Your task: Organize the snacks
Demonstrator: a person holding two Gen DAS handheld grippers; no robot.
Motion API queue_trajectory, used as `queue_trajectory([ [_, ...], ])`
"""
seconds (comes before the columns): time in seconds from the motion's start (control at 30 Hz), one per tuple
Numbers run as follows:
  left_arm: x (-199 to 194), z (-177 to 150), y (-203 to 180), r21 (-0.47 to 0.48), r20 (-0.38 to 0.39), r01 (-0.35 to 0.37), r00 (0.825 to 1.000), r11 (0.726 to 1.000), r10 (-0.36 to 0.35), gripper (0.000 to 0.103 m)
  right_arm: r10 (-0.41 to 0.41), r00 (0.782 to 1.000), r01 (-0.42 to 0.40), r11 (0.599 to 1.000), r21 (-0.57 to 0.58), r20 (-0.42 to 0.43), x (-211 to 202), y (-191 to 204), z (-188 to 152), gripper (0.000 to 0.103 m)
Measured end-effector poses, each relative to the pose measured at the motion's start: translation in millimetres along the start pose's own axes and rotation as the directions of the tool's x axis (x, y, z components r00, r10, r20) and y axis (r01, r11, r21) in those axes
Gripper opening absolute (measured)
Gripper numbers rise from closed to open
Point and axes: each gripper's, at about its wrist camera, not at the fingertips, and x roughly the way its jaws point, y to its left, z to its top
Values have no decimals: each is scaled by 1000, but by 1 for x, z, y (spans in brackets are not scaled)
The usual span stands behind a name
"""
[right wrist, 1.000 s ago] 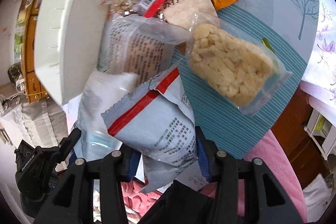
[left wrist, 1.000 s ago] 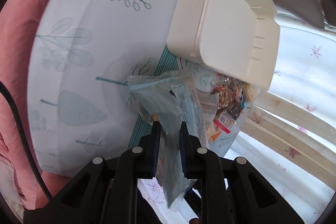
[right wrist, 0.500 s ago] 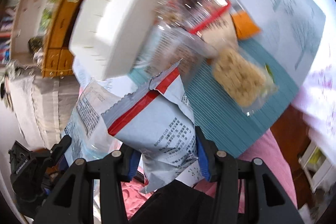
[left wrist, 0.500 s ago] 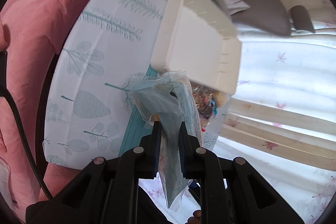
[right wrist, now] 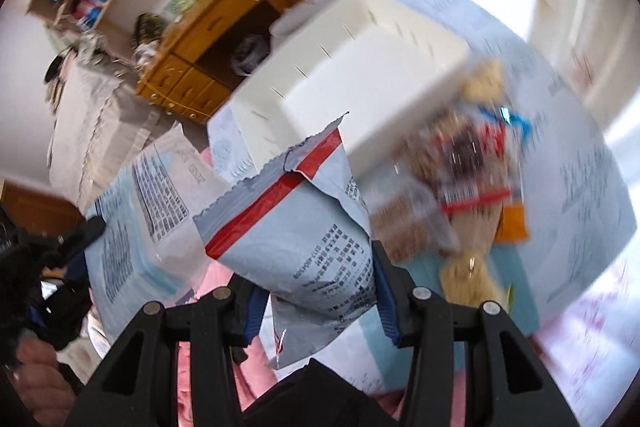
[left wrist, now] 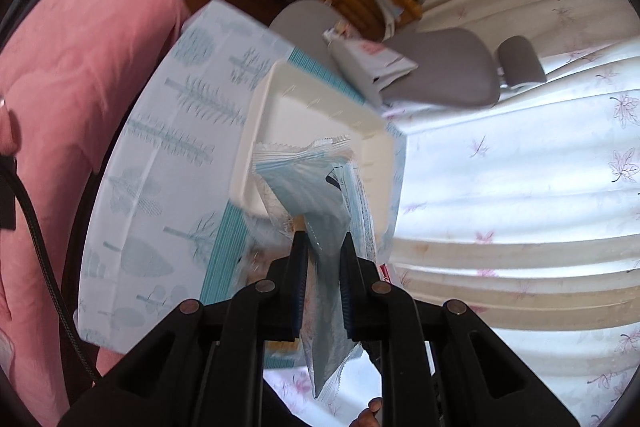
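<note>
My left gripper (left wrist: 323,241) is shut on a pale blue snack packet (left wrist: 316,195) and holds it up in front of the white plastic bin (left wrist: 304,107). My right gripper (right wrist: 316,267) is shut on a grey snack bag with a red stripe (right wrist: 296,227), held above the table near the bin (right wrist: 360,67). The left gripper and its blue packet (right wrist: 140,227) show at the left of the right wrist view. A blurred pile of snack packets (right wrist: 472,179) lies on the table beside the bin.
The table wears a pale leaf-print cloth (left wrist: 160,167) with a teal striped mat (left wrist: 224,251). A pink cushion (left wrist: 60,107) lies to the left. A grey chair (left wrist: 440,63) and a wooden cabinet (right wrist: 208,39) stand behind. Floral curtains (left wrist: 520,187) hang on the right.
Both grippers have lifted with their packets and pulled back from the table. The bin now shows its open top in the left wrist view, and the room behind has come into view.
</note>
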Motion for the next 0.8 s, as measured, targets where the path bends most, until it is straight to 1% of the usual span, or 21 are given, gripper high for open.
queue_trajectory([
  [0.1, 4, 7, -18, 18, 45, -20, 999, 1000, 19, 12, 9, 999, -6, 997, -77, 34, -3, 5, 21, 47],
  [0.23, 18, 14, -36, 22, 71, -46, 997, 999, 44, 12, 6, 997, 7, 985, -172, 76, -4, 3, 44, 47],
  [0.43, 58, 26, -55, 28, 104, -91, 991, 996, 87, 12, 2, 995, 26, 961, -274, 100, 7, -13, 79, 47],
  [0.63, 96, 35, -64, 14, 114, -119, 987, 993, 117, 12, 13, 996, 17, 942, -336, 89, 26, -36, 112, 47],
  [0.8, 133, 39, -70, 1, 82, -147, 986, 989, 147, 12, 28, 996, 7, 918, -396, 82, 42, -48, 135, 47],
])
